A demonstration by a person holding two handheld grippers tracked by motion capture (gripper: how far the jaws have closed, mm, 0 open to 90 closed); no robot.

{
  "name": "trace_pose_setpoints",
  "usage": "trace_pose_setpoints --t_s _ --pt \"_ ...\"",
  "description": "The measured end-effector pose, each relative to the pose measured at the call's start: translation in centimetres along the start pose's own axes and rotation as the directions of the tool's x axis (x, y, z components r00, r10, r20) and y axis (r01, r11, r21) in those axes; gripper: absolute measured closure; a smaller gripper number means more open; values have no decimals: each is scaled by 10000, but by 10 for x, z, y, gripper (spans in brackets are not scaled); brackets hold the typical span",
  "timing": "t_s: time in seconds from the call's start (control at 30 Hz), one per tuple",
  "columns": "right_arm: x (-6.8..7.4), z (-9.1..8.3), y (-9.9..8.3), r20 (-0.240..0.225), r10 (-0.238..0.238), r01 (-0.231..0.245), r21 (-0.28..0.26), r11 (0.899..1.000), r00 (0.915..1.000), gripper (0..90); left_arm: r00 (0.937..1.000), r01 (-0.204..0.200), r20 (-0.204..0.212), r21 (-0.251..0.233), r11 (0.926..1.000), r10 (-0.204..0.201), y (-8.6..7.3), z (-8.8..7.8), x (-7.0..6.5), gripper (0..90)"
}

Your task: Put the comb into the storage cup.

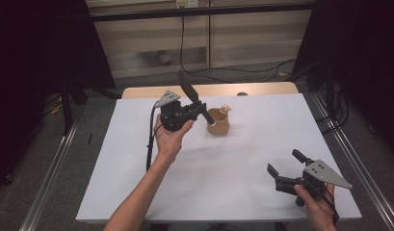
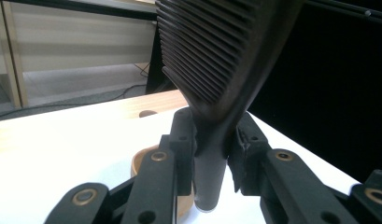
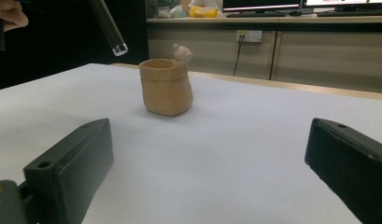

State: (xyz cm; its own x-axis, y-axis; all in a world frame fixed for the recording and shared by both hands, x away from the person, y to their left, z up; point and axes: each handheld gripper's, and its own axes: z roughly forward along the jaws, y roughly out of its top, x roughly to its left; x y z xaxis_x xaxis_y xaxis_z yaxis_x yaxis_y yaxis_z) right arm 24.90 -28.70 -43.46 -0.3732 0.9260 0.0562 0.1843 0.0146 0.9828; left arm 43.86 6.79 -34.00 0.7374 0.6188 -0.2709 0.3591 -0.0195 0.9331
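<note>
High view, near to far: right gripper [image 1: 280,169] at lower right, jaws wide apart, nothing between them, well apart from the work. Left gripper [image 1: 197,111] at upper centre, jaws clamped on the handle of a dark comb [image 1: 189,86]. Comb's long axis steeply tilted: toothed end pointing up toward frame top, handle tip [image 3: 118,48] pointing down-right, just above and beside the rim of the clay cup [image 1: 217,122]. Cup upright on the white table [image 1: 233,187], immediately right of the left gripper; probable next move: lowering the handle into the opening.
</note>
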Motion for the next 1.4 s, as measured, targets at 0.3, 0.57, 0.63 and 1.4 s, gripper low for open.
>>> trace_pose_setpoints --t_s 0.3,0.57,0.63,1.4 --pt "1 0 0 -20 -62 62 -4 10000 10000 4 9999 -27 -161 -158 9999 25 6 7 1 732" --pt "1 0 -1 -57 -123 123 17 9999 9999 4 9992 -330 -247 -224 9992 325 7 11 3 732" --pt "1 0 -1 -71 -105 105 5 9999 9999 4 9990 -351 -302 -245 9991 344 7 13 3 732" --pt "1 0 -1 -113 -165 165 8 9999 9998 0 9971 -588 -477 91 9982 591 0 37 10 732"
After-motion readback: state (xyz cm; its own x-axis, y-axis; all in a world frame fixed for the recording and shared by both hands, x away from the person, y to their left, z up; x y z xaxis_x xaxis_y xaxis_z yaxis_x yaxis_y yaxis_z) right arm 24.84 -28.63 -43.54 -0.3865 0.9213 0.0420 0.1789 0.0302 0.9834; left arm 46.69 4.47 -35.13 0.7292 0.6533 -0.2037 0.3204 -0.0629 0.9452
